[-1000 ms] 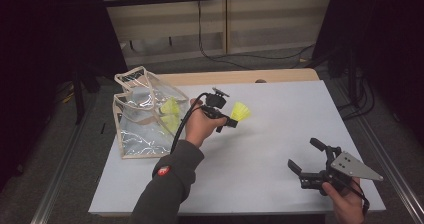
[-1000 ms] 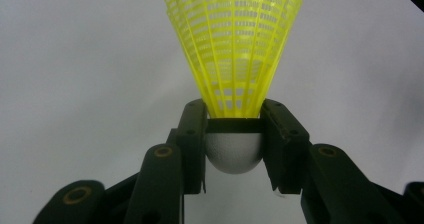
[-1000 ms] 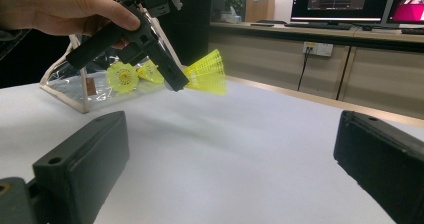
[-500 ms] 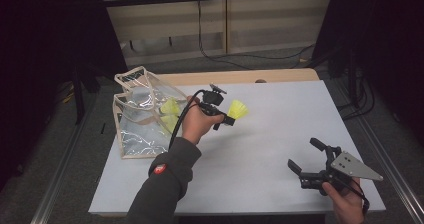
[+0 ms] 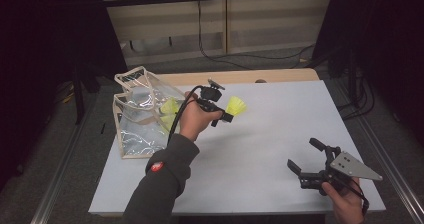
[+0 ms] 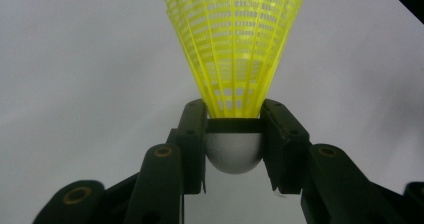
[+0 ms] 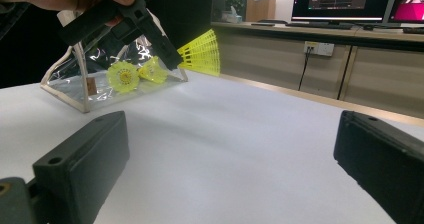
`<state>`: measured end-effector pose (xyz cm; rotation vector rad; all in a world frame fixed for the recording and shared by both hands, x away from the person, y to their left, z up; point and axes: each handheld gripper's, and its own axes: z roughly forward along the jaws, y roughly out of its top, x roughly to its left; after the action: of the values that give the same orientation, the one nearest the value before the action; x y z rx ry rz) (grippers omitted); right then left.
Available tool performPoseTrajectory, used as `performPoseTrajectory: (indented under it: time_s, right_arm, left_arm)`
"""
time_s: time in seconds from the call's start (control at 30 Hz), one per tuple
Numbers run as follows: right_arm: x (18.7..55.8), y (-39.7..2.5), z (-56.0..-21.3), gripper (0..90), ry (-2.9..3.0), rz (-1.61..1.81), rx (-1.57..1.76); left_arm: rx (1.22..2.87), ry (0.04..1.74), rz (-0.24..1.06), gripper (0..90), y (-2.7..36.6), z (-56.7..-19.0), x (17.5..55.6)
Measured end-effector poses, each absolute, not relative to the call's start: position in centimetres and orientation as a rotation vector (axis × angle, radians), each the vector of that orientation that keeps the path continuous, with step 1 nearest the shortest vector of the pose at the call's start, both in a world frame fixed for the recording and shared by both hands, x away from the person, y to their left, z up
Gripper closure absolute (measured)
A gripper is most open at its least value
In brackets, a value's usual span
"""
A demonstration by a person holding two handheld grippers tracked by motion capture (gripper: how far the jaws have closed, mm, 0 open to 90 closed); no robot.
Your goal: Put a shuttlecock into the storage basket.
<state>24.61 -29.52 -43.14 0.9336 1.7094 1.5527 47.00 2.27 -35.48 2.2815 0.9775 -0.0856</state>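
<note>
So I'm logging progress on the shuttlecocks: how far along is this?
Two yellow shuttlecocks already lie in the clear bag. The left gripper holds a third shuttlecock by its white cork above the table. Bagging it remains. The right gripper waits open.

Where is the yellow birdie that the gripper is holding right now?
The yellow shuttlecock is clamped in the left gripper, held up over the white table just right of the clear plastic bag in the high view.
</note>
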Motion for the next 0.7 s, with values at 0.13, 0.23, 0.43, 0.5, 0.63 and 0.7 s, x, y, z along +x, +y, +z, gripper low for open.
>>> performPoseTrajectory:
  time_s: [0.13,0.23,0.43,0.5,0.63,0.7]
  right_arm:
    - [24.6,-29.5,-43.2,1.0,1.711,1.554,0.938]
    - [24.6,-29.5,-43.2,1.0,1.71,1.554,0.937]
    - [24.6,-29.5,-43.2,1.0,1.711,1.553,0.937]
    - [24.6,-29.5,-43.2,1.0,1.711,1.552,0.936]
    - [24.6,-29.5,-43.2,1.0,1.71,1.552,0.936]
    - [24.6,-29.5,-43.2,1.0,1.711,1.551,0.936]
  left_arm:
    - [2.282,0.979,-0.08,64.6,2.5,-35.0,47.1]
    - [2.276,0.985,-0.076,64.6,2.7,-34.7,47.1]
    - [2.284,0.991,-0.068,64.6,3.0,-34.2,47.2]
    - [2.289,0.995,-0.07,64.6,3.2,-34.0,47.2]
    - [2.27,1.006,-0.073,64.6,3.6,-33.5,47.3]
    - [2.266,1.009,-0.068,64.5,3.7,-33.3,47.4]
